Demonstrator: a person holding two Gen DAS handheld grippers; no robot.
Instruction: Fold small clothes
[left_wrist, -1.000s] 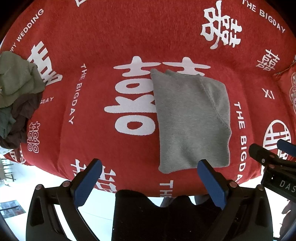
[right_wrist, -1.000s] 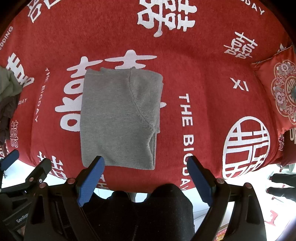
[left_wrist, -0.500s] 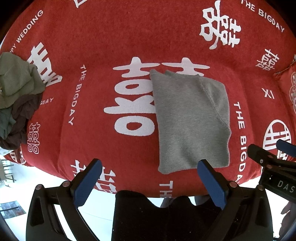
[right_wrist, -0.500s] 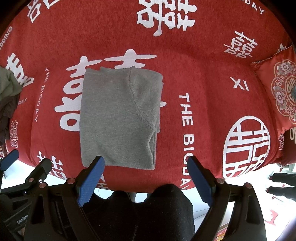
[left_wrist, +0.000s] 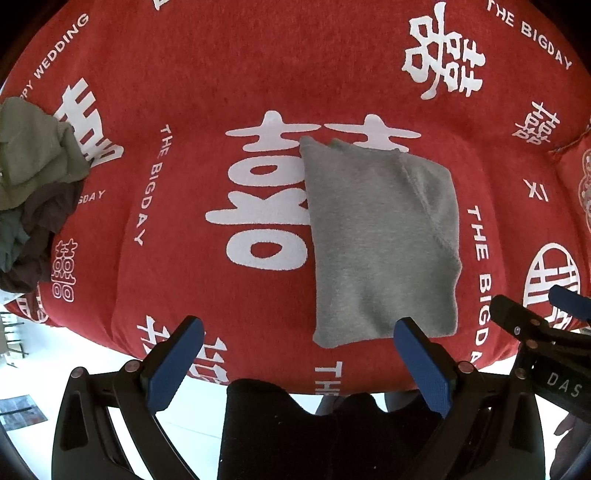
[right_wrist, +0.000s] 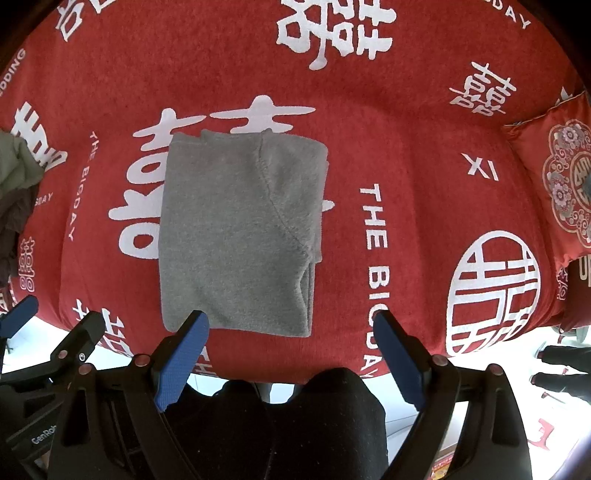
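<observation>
Both grippers' fingers (left_wrist: 173, 362) (right_wrist: 399, 362) spread, empty, folded grey garment (right_wrist: 240, 236) near blanket (right_wrist: 406, 110) edge

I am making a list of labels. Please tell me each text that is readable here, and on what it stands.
"THE BIGDAY": red cover
"XI": same cover
"PPY WEDDING", start cut off: cover
"DAS", cut off: right hand-held gripper
"GenRo", cut off: left hand-held gripper
Large white Chinese characters: cover, not read

A red printed cover (left_wrist: 221, 92) carries a folded grey garment (left_wrist: 380, 243) and a crumpled clothes pile (left_wrist: 33, 184).
</observation>
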